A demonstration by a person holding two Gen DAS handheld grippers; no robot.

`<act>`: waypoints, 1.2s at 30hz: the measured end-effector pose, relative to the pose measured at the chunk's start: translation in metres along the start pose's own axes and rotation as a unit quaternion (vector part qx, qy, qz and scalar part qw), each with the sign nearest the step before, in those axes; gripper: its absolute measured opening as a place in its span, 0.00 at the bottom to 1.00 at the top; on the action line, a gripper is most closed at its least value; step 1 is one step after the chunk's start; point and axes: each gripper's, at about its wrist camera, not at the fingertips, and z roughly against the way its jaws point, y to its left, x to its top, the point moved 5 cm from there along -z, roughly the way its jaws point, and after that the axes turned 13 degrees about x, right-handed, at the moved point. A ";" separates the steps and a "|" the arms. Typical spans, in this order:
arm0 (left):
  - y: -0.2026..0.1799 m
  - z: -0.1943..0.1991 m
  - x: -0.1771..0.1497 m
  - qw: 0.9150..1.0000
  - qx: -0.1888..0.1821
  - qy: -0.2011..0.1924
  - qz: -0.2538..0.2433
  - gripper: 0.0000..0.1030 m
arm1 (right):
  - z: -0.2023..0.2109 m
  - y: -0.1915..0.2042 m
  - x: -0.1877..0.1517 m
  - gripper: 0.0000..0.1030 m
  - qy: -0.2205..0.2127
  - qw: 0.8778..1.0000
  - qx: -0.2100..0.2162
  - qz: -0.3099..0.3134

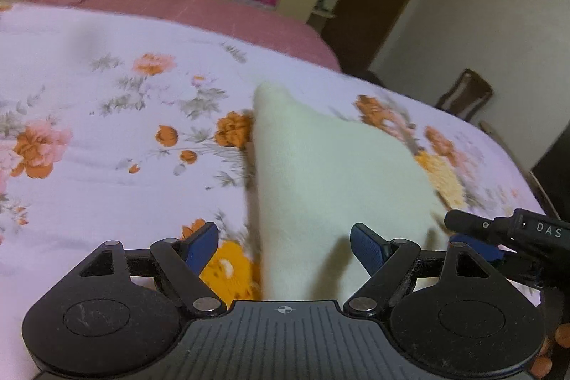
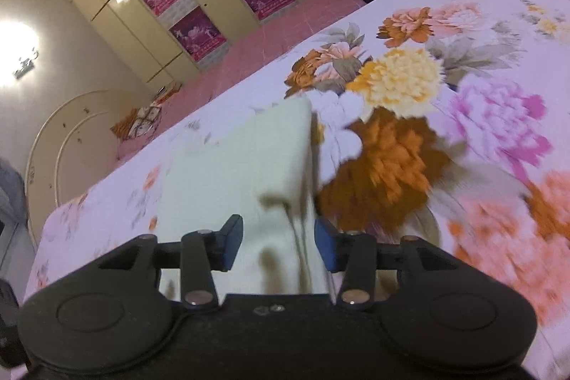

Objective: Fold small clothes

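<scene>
Here, a pale cream, soft-looking folded cloth (image 1: pixel 331 173) is seen lying on a white bedspread printed with orange, pink and yellow flowers (image 1: pixel 107 130), directly ahead of both tools. In the left wrist view, the left gripper (image 1: pixel 284 246) is held with its blue-padded fingers (image 1: pixel 368 248) spread wide; the near edge of the cloth is seen between them, but no pad is pressed on it. At the right edge of that view, part of the other black tool is glimpsed, close beside the cloth's right corner, and fingertips of a hand (image 1: pixel 548 351) are visible at the bottom corner. In the right wrist view, the right gripper (image 2: pixel 279 246) is shown with its fingers (image 2: pixel 326 246) set moderately apart, narrower than the left pair; the cloth's folded layers (a raised fold edge and a seam line can be made out) are seen between the pads, with a clear gap on each side, so nothing is gripped. The bedspread pattern is smeared by blur in both views. Beyond the flowered cover, a plain pink blanket (image 1: pixel 199 9) is laid along the far side of the bed, and cream wardrobe doors bearing purple posters (image 2: pixel 199 31) are seen behind it.
</scene>
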 end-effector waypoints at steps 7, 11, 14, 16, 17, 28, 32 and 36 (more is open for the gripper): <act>-0.005 -0.019 -0.007 1.000 0.005 0.003 0.005 0.78 | -0.038 0.020 0.000 0.16 0.017 0.994 -0.017 0.102; -0.010 -0.024 -0.011 1.000 0.001 0.000 -0.001 0.79 | -0.029 0.033 0.008 0.13 -0.008 0.986 -0.009 0.167; -0.012 -0.022 -0.011 1.000 0.001 -0.005 -0.019 0.79 | -0.039 -0.007 0.000 0.14 0.033 0.992 -0.043 0.112; -0.008 -0.017 -0.005 1.000 -0.005 0.002 0.000 0.79 | -0.034 -0.005 0.000 0.16 0.037 0.993 -0.034 0.106; -0.005 -0.014 0.000 1.000 -0.007 -0.002 0.013 0.79 | -0.031 -0.001 0.003 0.23 0.035 0.993 -0.031 0.105; -0.017 -0.073 0.067 0.999 0.037 0.009 0.026 0.79 | -0.067 0.027 0.052 0.27 0.005 0.989 -0.052 0.140; -0.014 -0.095 0.074 0.997 0.050 0.015 0.052 0.79 | -0.094 0.021 0.052 0.27 0.013 0.987 -0.068 0.146; -0.023 -0.102 0.074 0.998 0.063 -0.006 0.024 0.79 | -0.115 0.001 0.045 0.24 0.027 0.981 -0.092 0.168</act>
